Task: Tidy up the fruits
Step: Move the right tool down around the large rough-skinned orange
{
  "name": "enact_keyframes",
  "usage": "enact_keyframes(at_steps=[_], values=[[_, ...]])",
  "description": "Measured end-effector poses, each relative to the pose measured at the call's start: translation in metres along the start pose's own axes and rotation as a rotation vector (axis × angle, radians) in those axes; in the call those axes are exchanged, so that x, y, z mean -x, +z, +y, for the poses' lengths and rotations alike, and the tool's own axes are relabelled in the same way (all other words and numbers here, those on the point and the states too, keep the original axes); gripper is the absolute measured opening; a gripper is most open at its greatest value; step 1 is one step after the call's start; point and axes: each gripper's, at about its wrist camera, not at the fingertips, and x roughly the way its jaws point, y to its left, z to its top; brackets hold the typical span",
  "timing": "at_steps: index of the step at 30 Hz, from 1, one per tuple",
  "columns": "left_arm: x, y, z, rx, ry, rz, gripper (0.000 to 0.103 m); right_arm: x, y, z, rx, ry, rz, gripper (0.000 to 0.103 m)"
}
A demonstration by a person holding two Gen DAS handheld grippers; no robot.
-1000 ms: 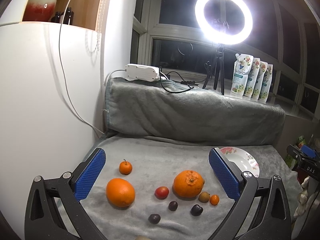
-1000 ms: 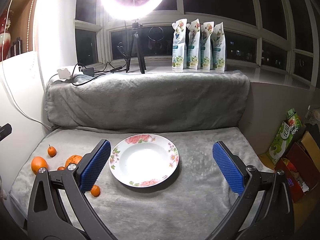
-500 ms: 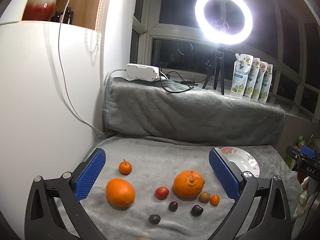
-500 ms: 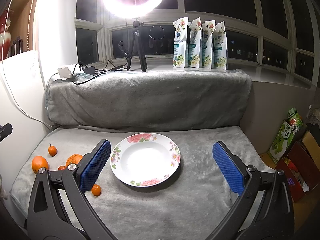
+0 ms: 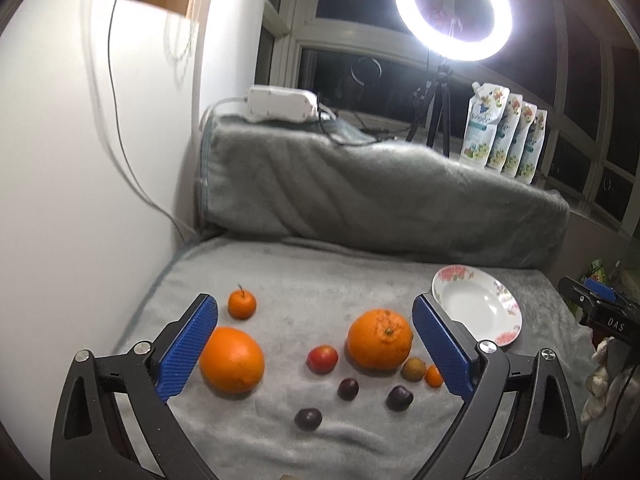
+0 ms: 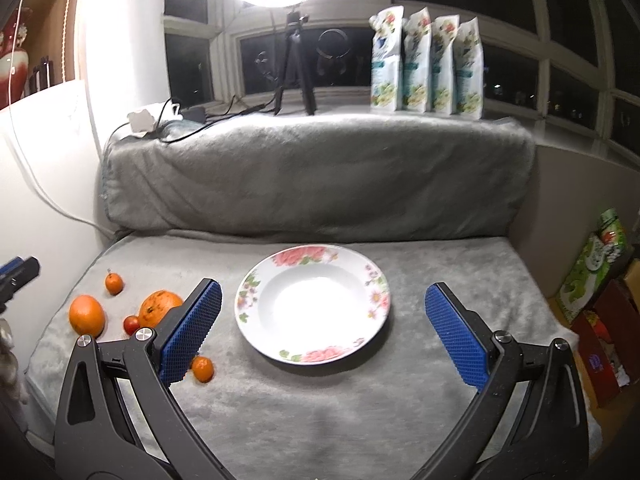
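Left gripper (image 5: 314,344) is held spread wide, nothing pinched; right gripper (image 6: 322,332) likewise spread and empty, the plate (image 6: 280,354) framed between its jaws. No fruit is plated yet.

Fruit is scattered on the grey blanket (image 5: 320,272) ahead of the left gripper: smooth orange (image 5: 232,360) just beside the left jaw, bumpy orange (image 5: 379,339) near the right jaw, red fruit (image 5: 322,359) between them, three dark plums (image 5: 348,389) closer in, small mandarin (image 5: 241,305) further out.

Risks:
- Round fruit could be rolled off the soft blanket if nudged.
- Neighbours packed by the bumpy orange could be knocked during a grasp.
- Plums could be squeezed out of the jaws.
- Plate could be shifted by a careless drop.
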Motion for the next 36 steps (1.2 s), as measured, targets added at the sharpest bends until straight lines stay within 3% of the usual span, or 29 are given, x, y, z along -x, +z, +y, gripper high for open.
enact_keyframes(at_steps=[9,17,25,27,36], values=[[-0.023,-0.018,0.013,0.069,-0.078,0.108,0.087,-0.03,0.002,0.013,0.007,0.142,0.087,0.103],[-0.045,-0.031,0.007,0.105,-0.161,0.201,0.086,-0.063,0.002,0.038,0.02,0.301,0.186,0.103],[-0.066,-0.041,-0.007,0.11,-0.236,0.28,0.072,-0.099,0.004,0.07,0.056,0.451,0.304,0.097],[-0.07,-0.043,-0.011,0.113,-0.257,0.297,0.069,-0.109,0.004,0.079,0.062,0.489,0.341,0.09],[-0.091,-0.05,-0.017,0.14,-0.309,0.361,0.052,-0.144,0.002,0.103,0.071,0.578,0.451,0.087]])
